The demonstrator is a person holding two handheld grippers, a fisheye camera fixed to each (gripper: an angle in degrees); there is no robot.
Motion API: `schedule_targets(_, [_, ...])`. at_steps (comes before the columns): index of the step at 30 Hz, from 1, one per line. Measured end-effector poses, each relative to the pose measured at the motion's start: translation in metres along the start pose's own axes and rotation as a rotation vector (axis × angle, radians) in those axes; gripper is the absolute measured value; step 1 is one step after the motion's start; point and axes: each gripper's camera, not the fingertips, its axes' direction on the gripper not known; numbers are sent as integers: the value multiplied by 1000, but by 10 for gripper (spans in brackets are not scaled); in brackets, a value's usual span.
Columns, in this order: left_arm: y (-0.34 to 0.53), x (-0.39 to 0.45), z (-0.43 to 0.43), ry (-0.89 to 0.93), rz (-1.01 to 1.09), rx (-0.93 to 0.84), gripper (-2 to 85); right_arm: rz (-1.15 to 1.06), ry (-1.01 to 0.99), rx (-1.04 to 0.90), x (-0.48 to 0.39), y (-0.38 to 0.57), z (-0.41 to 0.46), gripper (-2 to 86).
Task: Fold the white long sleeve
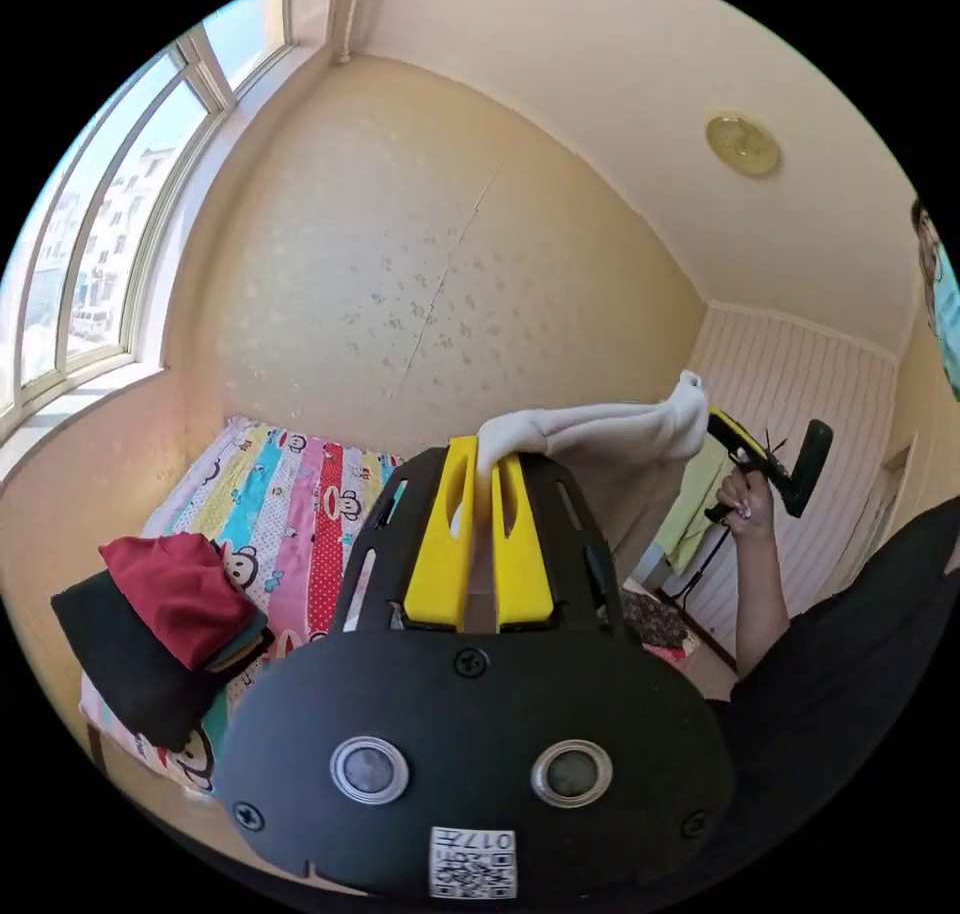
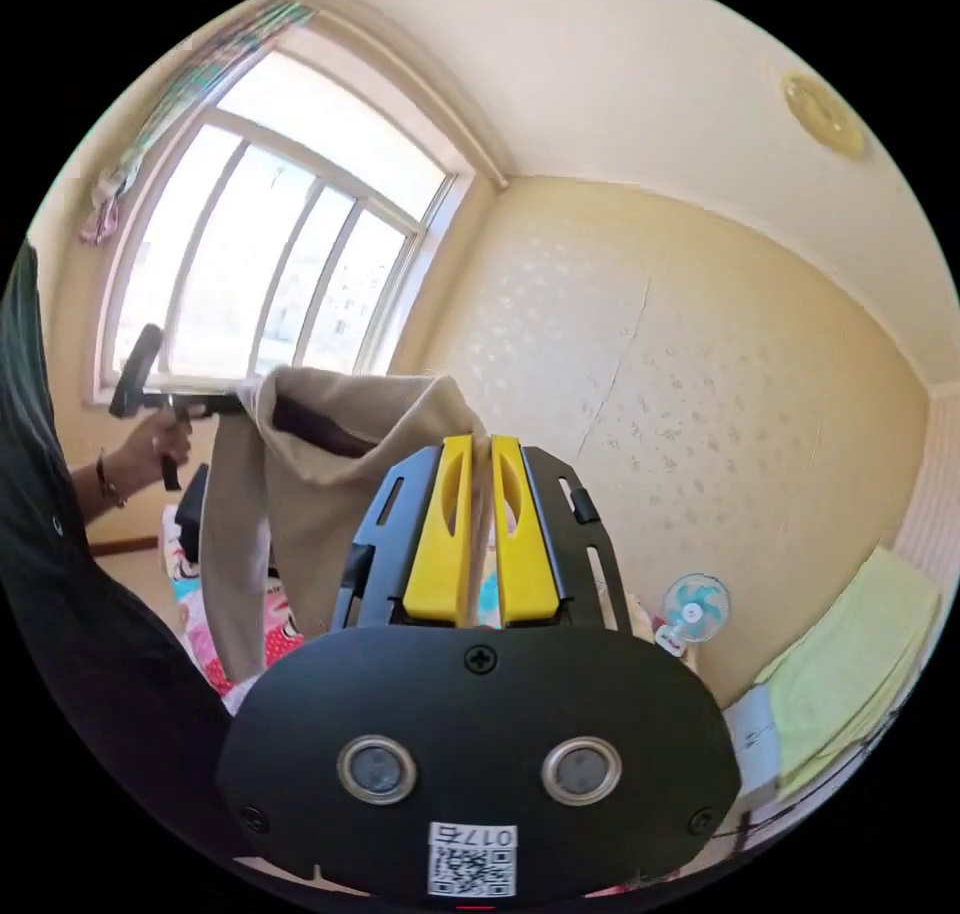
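The white long sleeve [image 1: 600,432] is held up in the air, stretched between both grippers. In the left gripper view, my left gripper [image 1: 484,454] is shut on one end of the cloth, and the garment runs across to the right gripper [image 1: 712,419], held in a hand. In the right gripper view, my right gripper [image 2: 480,449] is shut on the white long sleeve [image 2: 300,484], which looks beige against the window light and hangs down to the left gripper [image 2: 240,402] in the other hand. The lower part of the garment is hidden behind the gripper bodies.
A bed with a striped cartoon sheet [image 1: 290,504] lies below, with a pile of dark and red folded clothes [image 1: 165,624] near its edge. A green towel [image 2: 850,654] and a small fan [image 2: 695,609] stand by the wall. The window [image 2: 270,274] is bright.
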Motion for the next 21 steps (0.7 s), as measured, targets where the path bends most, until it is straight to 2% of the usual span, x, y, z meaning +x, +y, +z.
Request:
schedule_targets(4, [-13,42,-33,-22,165,75,2,-95,105,-84,-27,0,-6,35])
schedule_targets(7, [-27,53,-35,-25,145,86,4,-67,42,-132,-16,5,6,35])
schedule_targets(10, [-46,44,-2,-61,129,36,9,9,-46,-177,9,16,53,34])
schedule_targets(13, [-60,7,96,-118,116,-156,23,85,-32,-301,39,43,154,32])
schedule_targets(14, [-58,-22,146,-157,64,-276,43,93,11,-375,48,60,198,36])
schedule_targets(15, [-50,-57,192,-217,-56,-435,68,99,17,-434,53,68,219,40])
schedule_targets(16, [-44,-75,208,-245,-137,-510,83,114,-17,-540,59,81,249,54])
schedule_targets(17, [-27,-101,228,-263,-264,-617,98,128,-65,-565,60,88,258,74])
schedule_targets(19, [4,-117,231,-263,-359,-669,102,145,-122,-483,54,95,244,79])
schedule_targets(21, [45,-107,206,-183,-354,-575,105,187,-214,-436,49,103,230,81])
